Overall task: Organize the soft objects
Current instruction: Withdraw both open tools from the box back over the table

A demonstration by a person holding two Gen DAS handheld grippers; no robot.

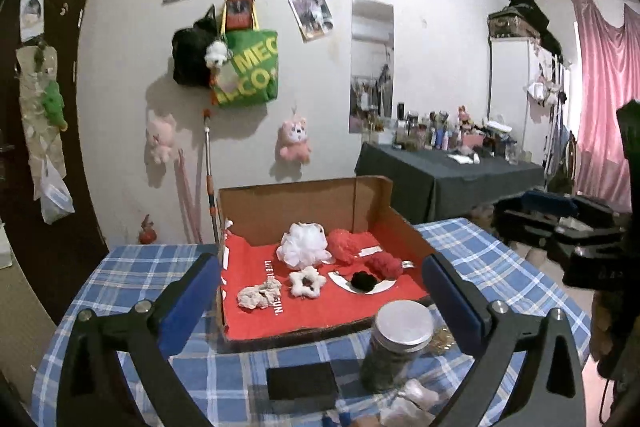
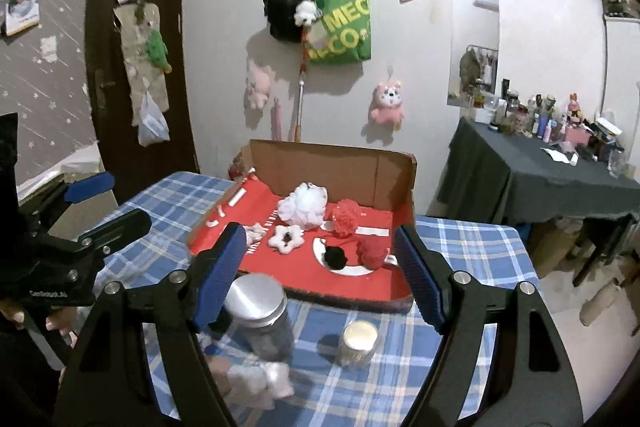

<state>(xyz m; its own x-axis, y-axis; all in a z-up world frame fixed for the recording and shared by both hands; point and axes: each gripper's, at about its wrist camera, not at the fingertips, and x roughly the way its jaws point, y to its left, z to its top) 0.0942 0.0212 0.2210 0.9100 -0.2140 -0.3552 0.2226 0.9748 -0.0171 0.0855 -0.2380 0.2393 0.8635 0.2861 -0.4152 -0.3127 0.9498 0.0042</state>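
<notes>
Soft things are mostly in the box already, and both my grippers hang back from it over the checked table. My left gripper has its jaws spread wide with nothing between the pads; my right gripper also stands apart and empty, and in its view the left one shows off to the side. Just ahead of the fingers stand a lidded jar and, in the right view, a small candle, with a black pad near the left. Closest to me, some pale soft lumps lie on the cloth outside the box; I judge these are what is left to put away, though they are too blurred to name. Beyond, on the red lining, sit a white pouf, a red pompom, a red ball, a black tuft, a star scrunchie and a beige scrunchie. I reckon the job is well past half.
</notes>
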